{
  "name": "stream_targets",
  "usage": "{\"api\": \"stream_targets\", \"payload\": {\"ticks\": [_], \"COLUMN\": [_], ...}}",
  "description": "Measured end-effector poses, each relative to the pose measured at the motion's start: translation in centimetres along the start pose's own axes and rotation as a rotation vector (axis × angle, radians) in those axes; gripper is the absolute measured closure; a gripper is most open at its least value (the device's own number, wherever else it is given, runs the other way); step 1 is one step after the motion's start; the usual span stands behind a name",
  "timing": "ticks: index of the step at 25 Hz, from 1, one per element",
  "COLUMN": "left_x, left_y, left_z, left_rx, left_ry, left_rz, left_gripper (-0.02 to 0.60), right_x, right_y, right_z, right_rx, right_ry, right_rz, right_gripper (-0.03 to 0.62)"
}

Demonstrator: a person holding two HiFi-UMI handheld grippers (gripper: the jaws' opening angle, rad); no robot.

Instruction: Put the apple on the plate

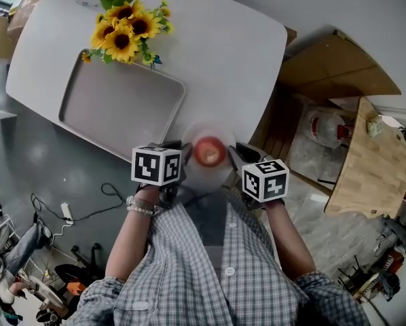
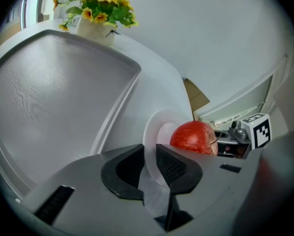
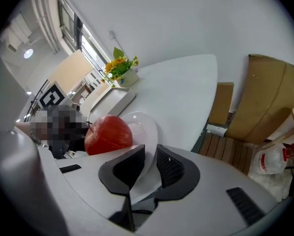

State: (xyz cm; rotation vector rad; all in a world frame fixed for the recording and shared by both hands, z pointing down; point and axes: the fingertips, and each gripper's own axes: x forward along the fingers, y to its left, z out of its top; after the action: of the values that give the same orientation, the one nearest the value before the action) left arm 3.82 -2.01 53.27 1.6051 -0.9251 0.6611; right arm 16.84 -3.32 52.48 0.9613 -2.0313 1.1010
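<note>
Our left gripper (image 2: 148,163) and right gripper (image 3: 149,165) each pinch the rim of the white plate (image 2: 154,129) from opposite sides. The red apple (image 1: 209,151) already sits on it, so the placing looks done. Beyond lie the grey tray (image 1: 121,107) and sunflowers (image 1: 125,29).

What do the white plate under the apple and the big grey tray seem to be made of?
The plate is probably thin plastic: white, smooth, and slightly see-through at the rim. The tray is grey and matte, with a faintly mottled surface and rounded raised edges. It may be plastic or coated metal; the look leaves it open.
</note>
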Motion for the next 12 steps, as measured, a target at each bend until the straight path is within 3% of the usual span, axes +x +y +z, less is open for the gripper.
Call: {"api": "stream_targets", "payload": {"ticks": [6, 12], "left_x": [0.06, 0.21], "left_y": [0.17, 0.0], "left_z": [0.19, 0.3], "left_rx": [-0.009, -0.081], "left_ry": [-0.022, -0.002], "left_rz": [0.0, -0.025], "left_gripper": [0.506, 0.512], "right_x": [0.08, 0.0], "right_y": [-0.05, -0.44], "right_z": [0.14, 0.11], "right_rx": [0.015, 0.161], "right_ry": [-0.014, -0.018], "right_rz": [0.006, -0.008], "right_gripper": [0.52, 0.525]}}
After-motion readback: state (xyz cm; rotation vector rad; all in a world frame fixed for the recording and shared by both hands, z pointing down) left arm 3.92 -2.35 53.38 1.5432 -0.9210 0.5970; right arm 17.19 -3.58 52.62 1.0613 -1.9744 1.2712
